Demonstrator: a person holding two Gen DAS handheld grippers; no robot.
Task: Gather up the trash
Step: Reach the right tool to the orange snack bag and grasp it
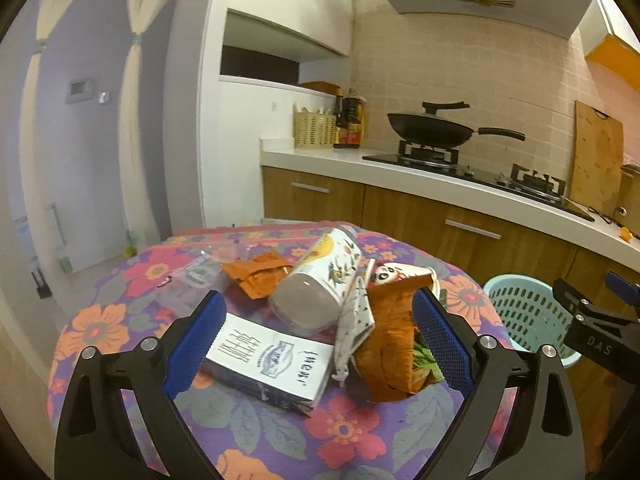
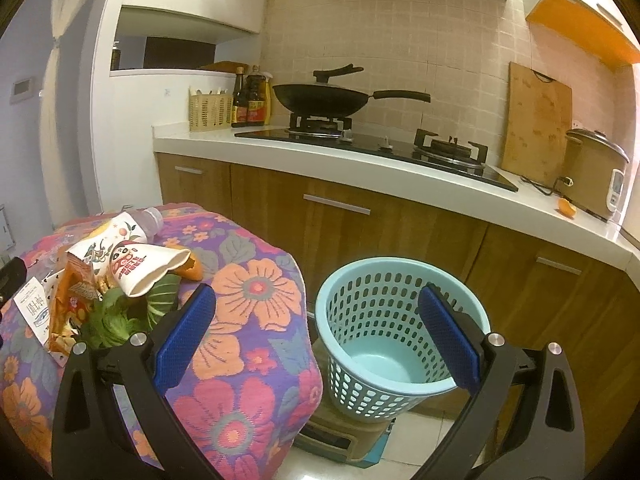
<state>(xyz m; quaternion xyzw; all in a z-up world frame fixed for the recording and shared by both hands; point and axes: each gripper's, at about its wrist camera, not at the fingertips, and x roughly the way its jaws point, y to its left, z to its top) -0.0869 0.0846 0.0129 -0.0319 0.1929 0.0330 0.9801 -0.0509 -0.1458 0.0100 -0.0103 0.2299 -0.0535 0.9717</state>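
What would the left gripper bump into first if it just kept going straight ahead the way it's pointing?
Probably the white carton, lying low between the open left gripper fingers, with the tipped bottle just behind it. Depth is hard to judge.

Tiled kitchen wall, wooden cabinets

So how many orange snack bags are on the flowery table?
2. One crumpled orange snack bag lies toward the back left of the pile, beside the bottle. The bigger orange bag sits at the front right, by the leafy greens. More could hide underneath.
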